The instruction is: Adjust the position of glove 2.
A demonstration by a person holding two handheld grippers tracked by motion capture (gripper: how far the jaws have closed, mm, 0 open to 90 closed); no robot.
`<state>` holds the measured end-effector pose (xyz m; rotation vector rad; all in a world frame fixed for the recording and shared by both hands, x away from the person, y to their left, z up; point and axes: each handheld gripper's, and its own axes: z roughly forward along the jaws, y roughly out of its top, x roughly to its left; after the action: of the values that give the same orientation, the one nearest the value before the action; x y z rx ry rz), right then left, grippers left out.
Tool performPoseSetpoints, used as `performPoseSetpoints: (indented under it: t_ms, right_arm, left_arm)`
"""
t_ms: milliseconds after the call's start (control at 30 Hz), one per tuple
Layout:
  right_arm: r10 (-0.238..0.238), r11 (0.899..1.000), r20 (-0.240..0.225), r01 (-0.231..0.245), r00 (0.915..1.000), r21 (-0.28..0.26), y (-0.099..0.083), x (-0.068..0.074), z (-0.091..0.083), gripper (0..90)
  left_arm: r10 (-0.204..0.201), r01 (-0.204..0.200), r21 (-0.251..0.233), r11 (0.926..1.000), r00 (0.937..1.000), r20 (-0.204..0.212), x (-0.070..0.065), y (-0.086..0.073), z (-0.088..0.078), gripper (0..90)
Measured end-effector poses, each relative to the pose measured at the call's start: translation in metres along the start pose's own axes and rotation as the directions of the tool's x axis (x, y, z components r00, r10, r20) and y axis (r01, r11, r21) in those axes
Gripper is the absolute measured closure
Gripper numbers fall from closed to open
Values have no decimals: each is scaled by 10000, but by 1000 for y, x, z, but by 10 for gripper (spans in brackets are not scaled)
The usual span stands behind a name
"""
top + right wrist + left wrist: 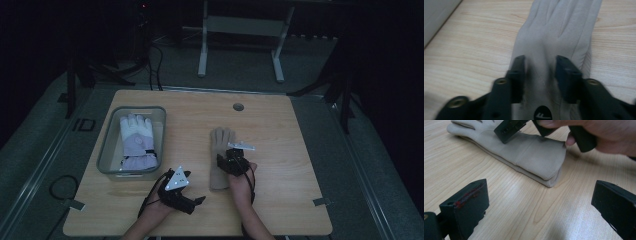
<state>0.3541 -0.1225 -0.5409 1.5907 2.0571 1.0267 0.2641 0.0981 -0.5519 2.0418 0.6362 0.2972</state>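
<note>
Already one glove (136,141), white and lilac, lies in the grey bin (106,145), off to the far left of both tools. That half of the packing looks done, going by how things lie.

What remains is the tan glove (220,156). It lies flat on the table (280,135), fingers pointing away from the person, cuff nearest. The right gripper (540,75) is set down on it from above: in the right gripper view its jaws stand half apart, one on either side of a strip of the palm, with the fabric between them. The picture is blurred, and the pads do not appear to pinch the cloth, so I take it as released, not yet grasping. No lift has begun; the glove sits flat along its whole length.

The left gripper (186,197) rests low near the table's near edge, left of the tan glove and apart from it. Its jaws are spread wide with bare wood between them, holding nothing; the cuff lies just ahead of them.

Left to do, as I judge it: close on the tan glove, carry it left and forward to the bin, and lay it beside the first.
</note>
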Motion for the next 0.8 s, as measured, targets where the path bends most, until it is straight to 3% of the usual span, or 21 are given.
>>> performPoseSetpoints:
  t_ms: [133,200,267,400,467,567,633,700,767,800]
  right_arm:
    - [-475,9988,-697,466,9964,-143,4,-9,-9,352]
    - [-458,9989,-1276,446,9908,-120,6,-17,-14,245]
    - [-788,9969,-1786,775,9808,-144,7,-22,-17,134]
    - [-1780,9839,-2026,1773,9629,-221,8,-27,-22,109]
    - [-2291,9732,-2149,2278,9494,-313,9,-29,-25,110]
    - [-3281,9437,-1897,3299,9254,-230,8,-34,-27,133]
    - [-3570,9334,-1732,3577,9179,-280,8,-40,-29,175]
    - [-3928,9188,-1957,3924,8986,-423,8,-47,-31,176]
    - [-4236,9046,-1957,4244,8845,-402,6,-53,-32,168]
    - [-4346,8995,-1857,4348,8813,-419,6,-55,-32,168]
  left_arm:
    - [-16,16,-9,10000,9999,100,0,1,1,14]
    - [-60,61,-59,10000,9999,151,-1,1,1,14]
    - [-106,107,-77,9999,9998,172,-1,2,2,14]
    - [-238,245,-303,9992,9995,228,-2,4,3,14]
    - [-199,207,-309,9993,9995,242,-3,5,4,31]
    - [-205,213,-314,9993,9995,247,-5,6,5,31]
    - [-297,300,-175,9994,9993,207,-6,7,5,33]
    - [-384,387,-136,9992,9990,213,-7,8,6,35]
    - [-496,497,-27,9988,9986,182,-7,9,6,37]
    - [-642,642,6,9979,9977,224,-6,9,6,37]
